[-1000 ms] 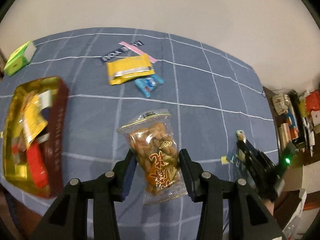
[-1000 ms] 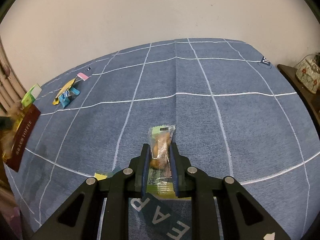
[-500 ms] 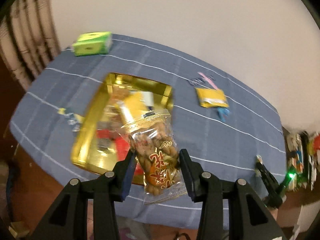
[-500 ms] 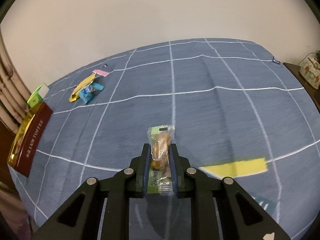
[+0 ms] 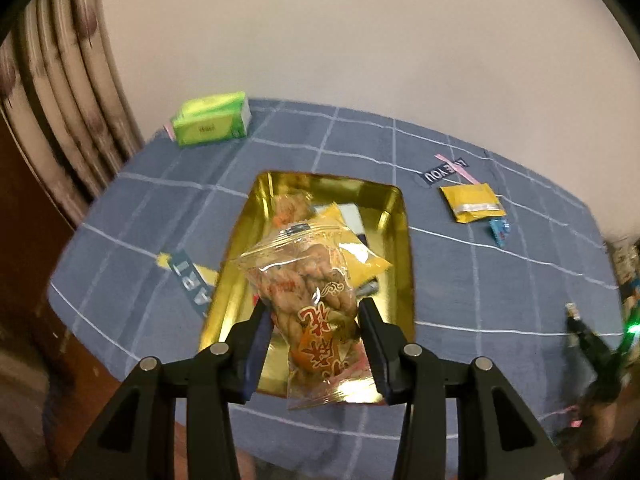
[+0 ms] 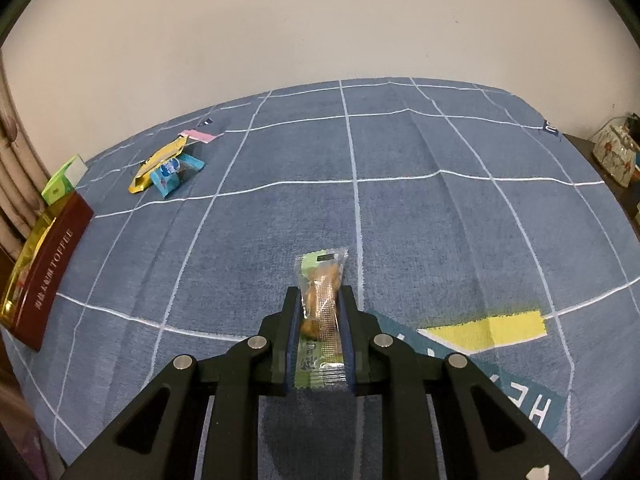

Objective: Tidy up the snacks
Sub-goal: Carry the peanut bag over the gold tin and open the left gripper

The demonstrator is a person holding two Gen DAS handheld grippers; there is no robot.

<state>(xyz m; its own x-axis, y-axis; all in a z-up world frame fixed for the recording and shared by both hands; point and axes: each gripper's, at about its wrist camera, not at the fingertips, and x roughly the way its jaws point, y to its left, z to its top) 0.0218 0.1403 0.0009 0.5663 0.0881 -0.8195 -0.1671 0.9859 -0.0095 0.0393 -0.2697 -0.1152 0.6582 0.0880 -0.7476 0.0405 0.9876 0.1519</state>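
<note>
Left hand-held gripper [image 5: 316, 320] around peanut bag [image 5: 316, 308]

Two downward wrist views, shared blue tablecloth [image 5: 460, 264]

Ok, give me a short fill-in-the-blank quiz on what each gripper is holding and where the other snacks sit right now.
1. The left gripper holds a clear bag of fried snacks above the open ____ tin.
2. The right gripper is shut on a slim snack packet with a ____ label.
3. On the cloth, the small blue candy packet lies right beside the ____ packet.
4. The green tissue pack sits near the ____.

Missing words: gold; green; yellow; curtain
</note>
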